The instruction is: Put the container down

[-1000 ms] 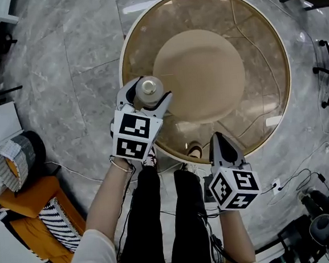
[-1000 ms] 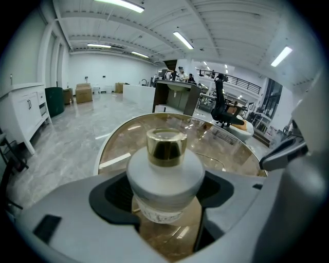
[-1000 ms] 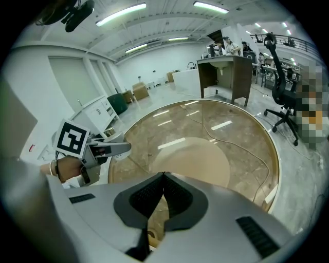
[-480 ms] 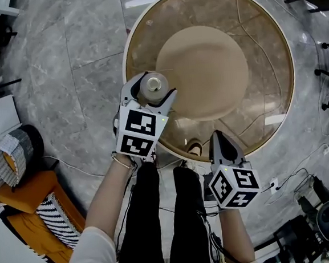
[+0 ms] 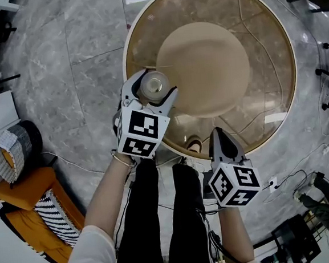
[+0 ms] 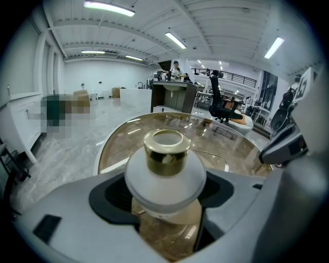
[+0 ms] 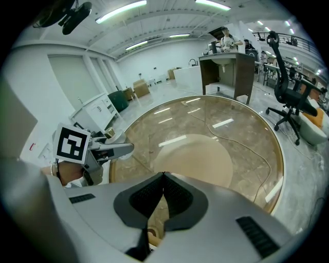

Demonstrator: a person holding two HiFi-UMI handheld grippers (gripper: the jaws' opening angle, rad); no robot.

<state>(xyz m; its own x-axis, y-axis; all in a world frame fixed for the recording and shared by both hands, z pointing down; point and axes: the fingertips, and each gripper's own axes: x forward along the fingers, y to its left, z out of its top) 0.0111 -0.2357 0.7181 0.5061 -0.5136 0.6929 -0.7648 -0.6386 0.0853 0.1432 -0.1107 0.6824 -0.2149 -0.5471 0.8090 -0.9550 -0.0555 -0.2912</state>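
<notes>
A small white round container [image 6: 164, 177] with a gold neck sits upright between the jaws of my left gripper [image 6: 165, 192], which is shut on its body. In the head view the container [image 5: 153, 86] hangs over the left rim of the round glass table [image 5: 266, 119], held by the left gripper [image 5: 150, 98]. My right gripper [image 5: 219, 143] is at the table's near edge, jaws pressed together with nothing between them, as the right gripper view [image 7: 163, 177] also shows. The left gripper's marker cube [image 7: 72, 145] appears at the left of that view.
The glass table has a tan round base [image 5: 202, 67] under its middle and a gold rim. The person's legs [image 5: 160, 214] are below the grippers. An orange cushion [image 5: 27, 197] and a basket [image 5: 14, 150] lie on the marble floor at left; cables and gear [image 5: 309, 213] at bottom right. An office chair [image 7: 290, 87] stands beyond the table.
The left gripper with the container has moved slightly forward and right, further over the table's rim. The right gripper has barely shifted.
</notes>
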